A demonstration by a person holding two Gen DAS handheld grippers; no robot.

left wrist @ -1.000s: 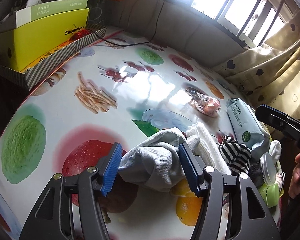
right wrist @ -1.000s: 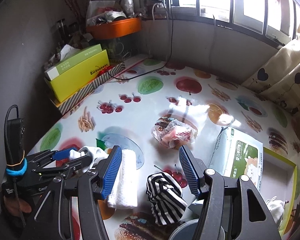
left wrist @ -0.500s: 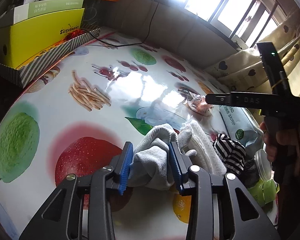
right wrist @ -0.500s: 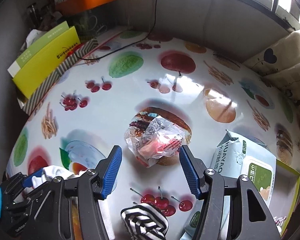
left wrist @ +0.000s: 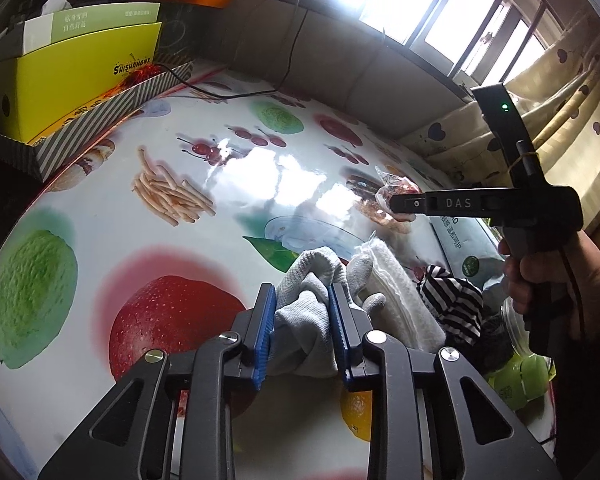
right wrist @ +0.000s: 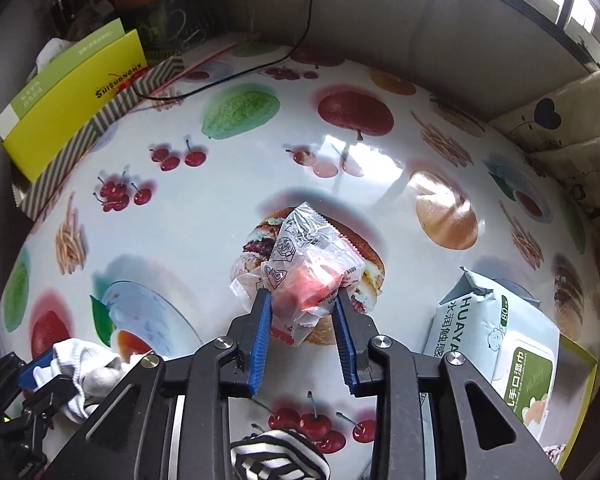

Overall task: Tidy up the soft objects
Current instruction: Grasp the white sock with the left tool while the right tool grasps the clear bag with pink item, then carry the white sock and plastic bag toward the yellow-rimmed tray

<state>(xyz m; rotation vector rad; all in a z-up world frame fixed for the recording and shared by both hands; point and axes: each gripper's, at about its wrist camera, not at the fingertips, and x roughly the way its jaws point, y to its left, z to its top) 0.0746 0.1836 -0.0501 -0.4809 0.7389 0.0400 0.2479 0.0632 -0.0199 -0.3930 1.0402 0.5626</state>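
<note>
Right wrist: one plastic packet (right wrist: 306, 276).

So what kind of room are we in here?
Most likely a home dining or living corner: a table with a glossy fruit-print tablecloth, heart-patterned curtains by a barred window, and a wet-wipes pack.

A home: fruit-print tablecloth (right wrist: 228, 216), heart-patterned curtains (left wrist: 572, 92), barred window (left wrist: 480, 20).

Bare counter (right wrist: 228, 216) is lying open from 9 to 1 o'clock of the wrapped packet (right wrist: 308, 272), while the wipes pack (right wrist: 496, 344) is crowding 4 o'clock and the striped cloth (right wrist: 276, 456) is blocking 6 o'clock.
</note>
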